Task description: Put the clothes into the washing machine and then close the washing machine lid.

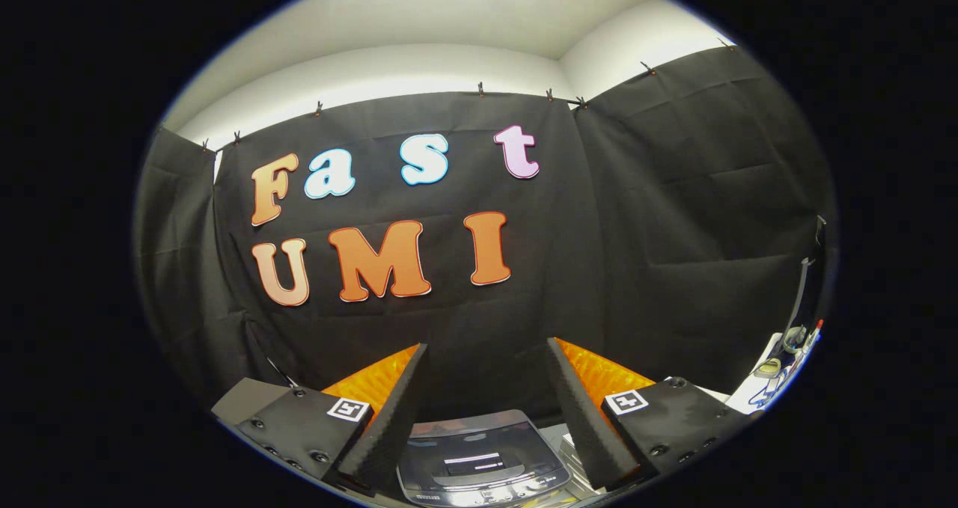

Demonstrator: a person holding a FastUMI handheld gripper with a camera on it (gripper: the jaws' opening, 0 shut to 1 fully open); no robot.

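Tongs spread wide, gripping nothing, aimed at booth wall. Washing machine sits low between fingers, lid apparently down. Next move likely downward.

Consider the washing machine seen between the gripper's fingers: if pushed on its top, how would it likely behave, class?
The washing machine looks boxy and rigid, so it would probably stay put rather than tip or roll. Its glossy lid reflects light, so the fingers may slip on it. The gripper is open, holding nothing.
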